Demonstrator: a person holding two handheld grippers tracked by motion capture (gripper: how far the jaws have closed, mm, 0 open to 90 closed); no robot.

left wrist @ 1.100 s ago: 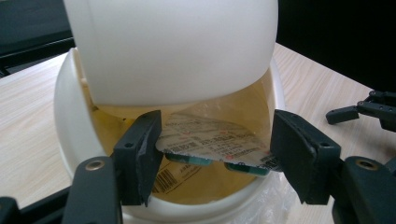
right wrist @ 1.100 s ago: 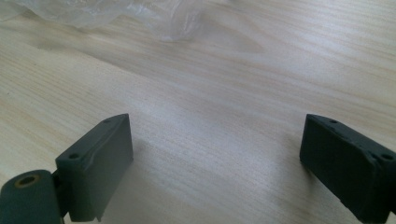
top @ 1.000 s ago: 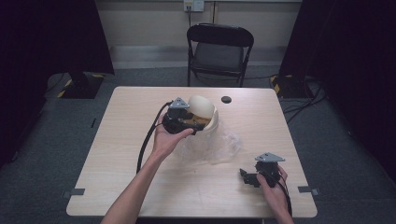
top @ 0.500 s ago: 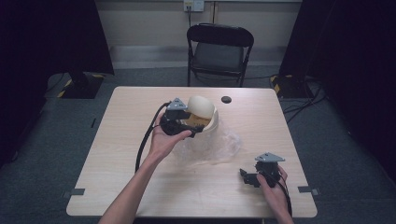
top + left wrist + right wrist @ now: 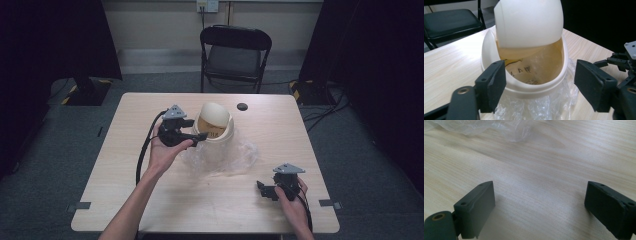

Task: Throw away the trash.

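Both claws gape; left claw (image 5: 540,90) faces bin rim (image 5: 534,91).

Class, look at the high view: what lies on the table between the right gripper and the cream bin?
Crumpled clear plastic lies around the base of the cream bin, then a bare stretch of table runs to the right gripper; the high view shows this.

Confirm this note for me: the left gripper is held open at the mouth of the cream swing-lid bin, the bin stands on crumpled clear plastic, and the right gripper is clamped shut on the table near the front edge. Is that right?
Not quite. The right gripper is open, not shut: the right gripper view shows its jaws wide apart over bare table. The rest holds: the left gripper is open at the bin, which stands on clear plastic.
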